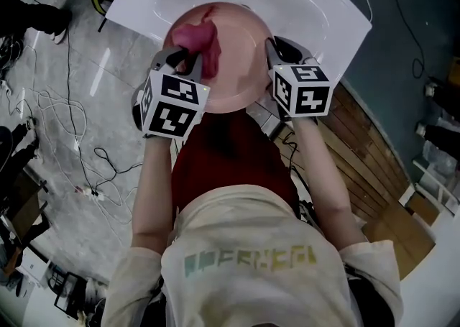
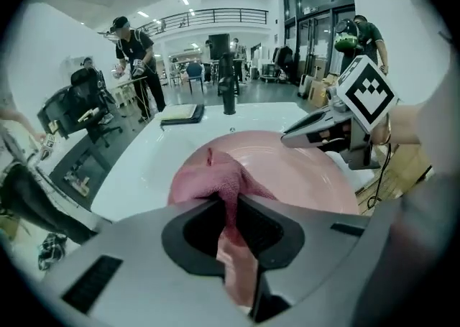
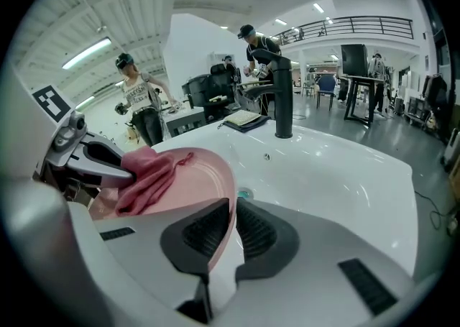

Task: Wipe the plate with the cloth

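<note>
The left gripper (image 2: 230, 212) has its jaws closed tight on a fold of the pink cloth (image 2: 210, 178). The rest of the cloth is bunched on the face of the pink plate (image 1: 241, 67), near its far left rim. The right gripper (image 3: 231, 219) has its jaws clamped on the plate's right rim, with the thin edge running between the pads. The plate is held tilted above the white sink (image 3: 330, 167), in front of the black faucet (image 3: 282, 99).
</note>
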